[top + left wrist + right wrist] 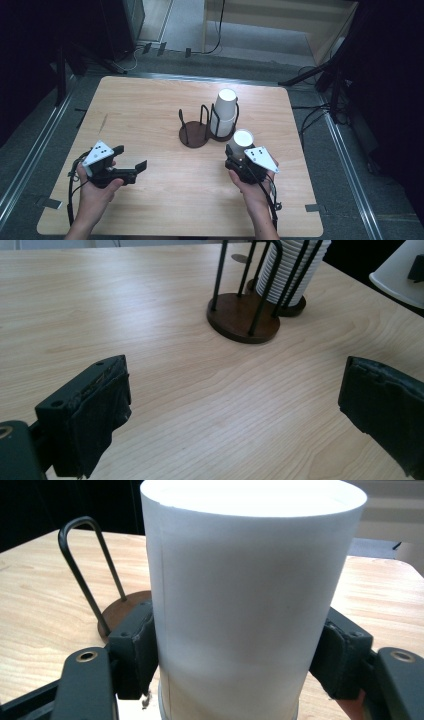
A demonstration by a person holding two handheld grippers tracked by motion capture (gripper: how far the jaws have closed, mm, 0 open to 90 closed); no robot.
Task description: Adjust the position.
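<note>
High view: right gripper (239, 156) clamps a white cup (241, 142) upside down, just right of rack (196, 131). Left gripper (131, 159) open, idle. Keep squeeze light; lower cup straight over stack (224, 114).

Bare light wooden bench (150, 115) lies open from 9 to 11 o'clock; the dark wire cup rack (200, 127) blocks 12 o'clock.

The light wooden table with rounded corners (150, 105) carries a dark brown two-disc wire cup holder (197, 134) near its middle.
</note>
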